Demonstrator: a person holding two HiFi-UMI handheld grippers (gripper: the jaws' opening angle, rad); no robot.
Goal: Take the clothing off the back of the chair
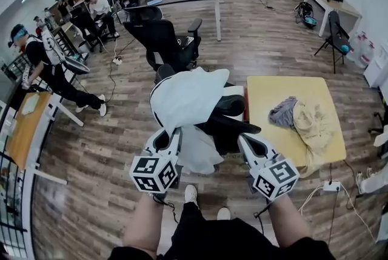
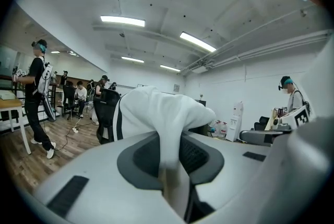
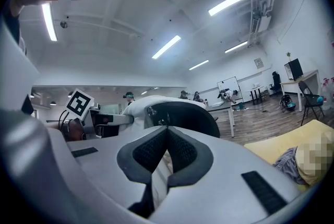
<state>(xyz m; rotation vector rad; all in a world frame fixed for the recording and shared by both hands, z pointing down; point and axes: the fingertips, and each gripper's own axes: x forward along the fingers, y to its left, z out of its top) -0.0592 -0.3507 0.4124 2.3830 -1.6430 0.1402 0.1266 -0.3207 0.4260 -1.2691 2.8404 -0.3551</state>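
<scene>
A white garment (image 1: 185,98) with a dark stripe hangs over the back of a black office chair (image 1: 229,108) just in front of me. My left gripper (image 1: 174,131) is at the garment's lower left edge. In the left gripper view its jaws (image 2: 169,152) are shut on a fold of the white garment (image 2: 156,108), which rises from them over the chair. My right gripper (image 1: 241,139) is at the chair's right side, by the hanging cloth. In the right gripper view the pads (image 3: 167,131) meet at the top, with a thin strip of pale cloth (image 3: 160,168) between them lower down.
A low yellow table (image 1: 273,95) stands to the right of the chair and holds a heap of grey and yellow clothes (image 1: 306,119). A second black chair (image 1: 163,40) stands behind. Several people work at desks on the left. A white cable (image 1: 330,186) lies on the floor at the right.
</scene>
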